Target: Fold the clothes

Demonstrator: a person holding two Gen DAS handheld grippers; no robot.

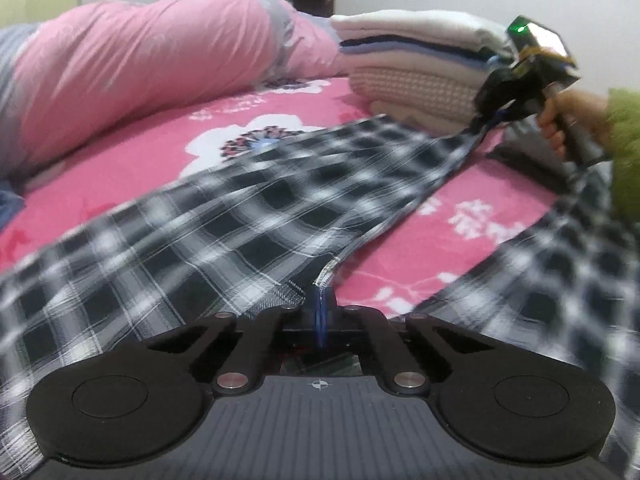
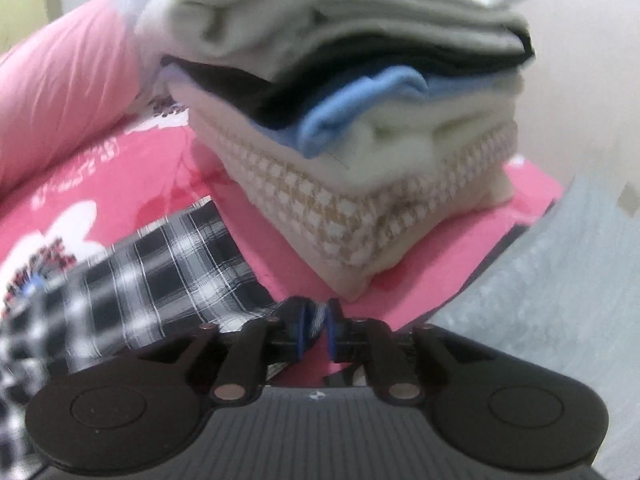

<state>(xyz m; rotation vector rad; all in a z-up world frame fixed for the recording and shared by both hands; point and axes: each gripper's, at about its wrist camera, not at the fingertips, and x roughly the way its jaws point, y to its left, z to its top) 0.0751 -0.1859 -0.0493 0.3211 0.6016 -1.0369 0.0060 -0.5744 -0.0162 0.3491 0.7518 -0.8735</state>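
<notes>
Plaid shirt [image 1: 248, 216] lies stretched across the pink bed [image 1: 460, 240] — its long axis running between both grippers. Left gripper [image 1: 322, 300] has its fingers clamped together on one edge; right gripper [image 2: 316, 320] pinches the far end, fingers slightly apart, beside the folded stack [image 2: 360, 120].

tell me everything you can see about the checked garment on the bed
The checked garment is thin woven cloth in black, grey and white plaid, with a stitched hem. It lies spread over the pink floral bedsheet, one long part stretched taut between the two claws. The left claw is shut on an edge near the camera; the right claw has an end of the cloth between its fingers, beside the stack of folded clothes. Another part lies at the right. What garment it is stays unclear.
</notes>
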